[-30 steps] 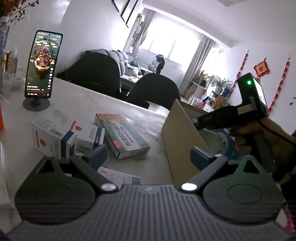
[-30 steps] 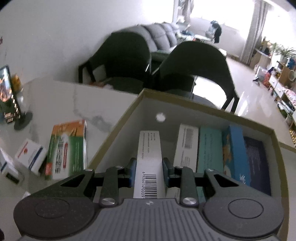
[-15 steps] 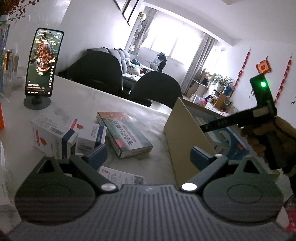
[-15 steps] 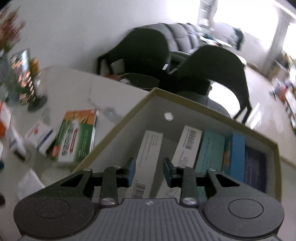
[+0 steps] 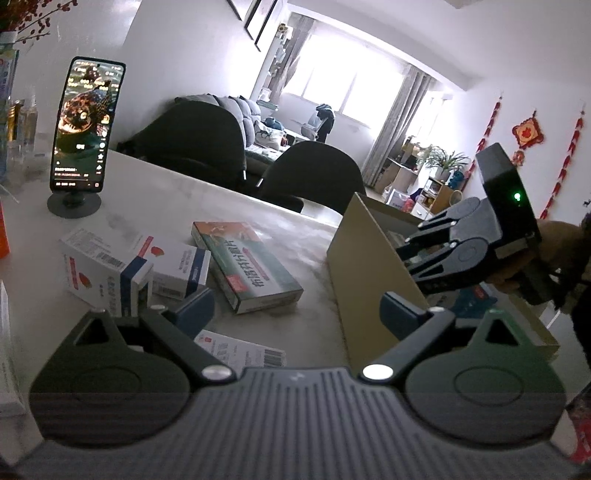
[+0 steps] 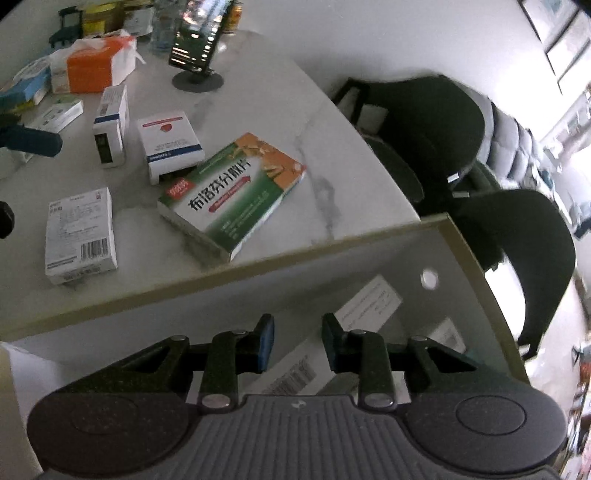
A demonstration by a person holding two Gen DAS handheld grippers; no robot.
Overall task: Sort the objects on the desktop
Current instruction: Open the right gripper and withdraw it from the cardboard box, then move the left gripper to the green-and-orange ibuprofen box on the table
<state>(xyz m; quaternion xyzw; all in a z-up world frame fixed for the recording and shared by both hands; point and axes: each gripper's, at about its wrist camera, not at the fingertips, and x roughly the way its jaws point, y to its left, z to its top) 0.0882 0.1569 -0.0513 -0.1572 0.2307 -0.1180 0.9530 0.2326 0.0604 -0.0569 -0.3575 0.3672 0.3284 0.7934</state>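
**Now the white box is in, and your right gripper is free**

Your right gripper (image 6: 297,341) has let go of the long white box (image 6: 364,306), which lies inside the cardboard bin (image 6: 236,264); its jaws have just narrowed again, empty. Your left gripper (image 5: 297,310) hangs open. The green box (image 6: 232,194) waits on the table (image 6: 258,96).

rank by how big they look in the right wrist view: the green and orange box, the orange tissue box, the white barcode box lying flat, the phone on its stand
1. green and orange box
2. white barcode box
3. orange tissue box and phone: look alike, and both stand farther from the camera, so unranked.
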